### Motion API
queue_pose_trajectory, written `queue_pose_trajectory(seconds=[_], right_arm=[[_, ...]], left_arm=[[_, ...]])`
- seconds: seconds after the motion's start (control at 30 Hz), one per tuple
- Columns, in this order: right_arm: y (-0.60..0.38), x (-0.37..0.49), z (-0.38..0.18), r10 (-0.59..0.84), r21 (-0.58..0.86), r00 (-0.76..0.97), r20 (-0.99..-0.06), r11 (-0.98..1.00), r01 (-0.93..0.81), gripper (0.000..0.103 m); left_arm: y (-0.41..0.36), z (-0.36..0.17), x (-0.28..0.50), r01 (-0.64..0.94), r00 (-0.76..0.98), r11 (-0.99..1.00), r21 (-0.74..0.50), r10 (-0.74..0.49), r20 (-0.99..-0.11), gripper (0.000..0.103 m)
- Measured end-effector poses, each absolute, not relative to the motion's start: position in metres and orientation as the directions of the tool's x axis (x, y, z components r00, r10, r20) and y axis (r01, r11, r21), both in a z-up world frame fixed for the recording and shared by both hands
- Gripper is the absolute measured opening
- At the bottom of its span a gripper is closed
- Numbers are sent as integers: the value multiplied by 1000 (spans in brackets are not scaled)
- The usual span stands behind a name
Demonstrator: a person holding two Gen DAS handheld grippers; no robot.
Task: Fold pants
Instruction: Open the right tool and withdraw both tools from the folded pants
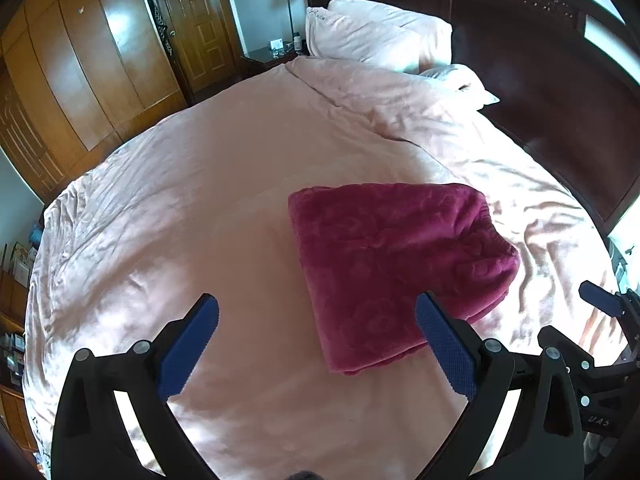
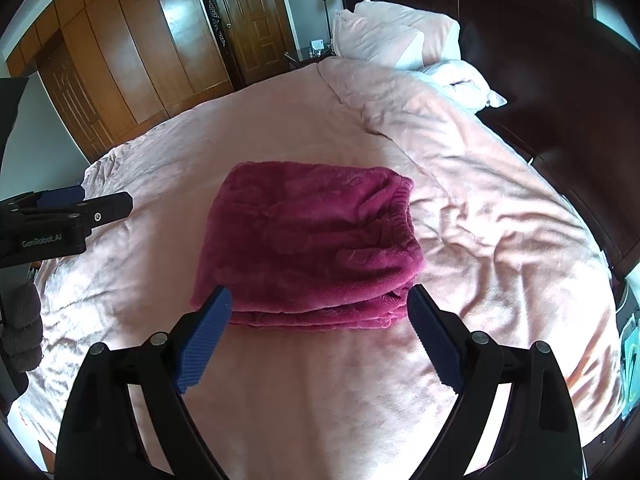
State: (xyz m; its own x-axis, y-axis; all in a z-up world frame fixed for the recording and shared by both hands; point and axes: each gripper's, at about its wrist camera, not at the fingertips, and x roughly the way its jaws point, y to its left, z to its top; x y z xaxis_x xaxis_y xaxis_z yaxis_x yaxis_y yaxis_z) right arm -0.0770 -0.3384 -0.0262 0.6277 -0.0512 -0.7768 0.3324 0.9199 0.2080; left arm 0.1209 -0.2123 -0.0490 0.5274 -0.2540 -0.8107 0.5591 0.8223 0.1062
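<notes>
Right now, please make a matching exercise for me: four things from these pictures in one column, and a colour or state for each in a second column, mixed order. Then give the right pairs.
Things:
1. pants
2. bedcover
3. left hand-held gripper
4. wardrobe

Colour or state:
A. brown wood, doors closed
B. open, holding nothing
C. dark red, folded in layers
D. pale pink, wrinkled

Pairs: 1-C, 2-D, 3-B, 4-A
</notes>
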Motion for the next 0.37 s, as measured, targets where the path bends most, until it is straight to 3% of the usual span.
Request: queue_pose_trajectory(seconds=[0.37], right_arm=[[-368, -67, -57, -52, 213, 572, -818, 897, 387, 90]], left_arm=[[-228, -78, 131, 531, 488, 839, 120, -187, -853, 98]])
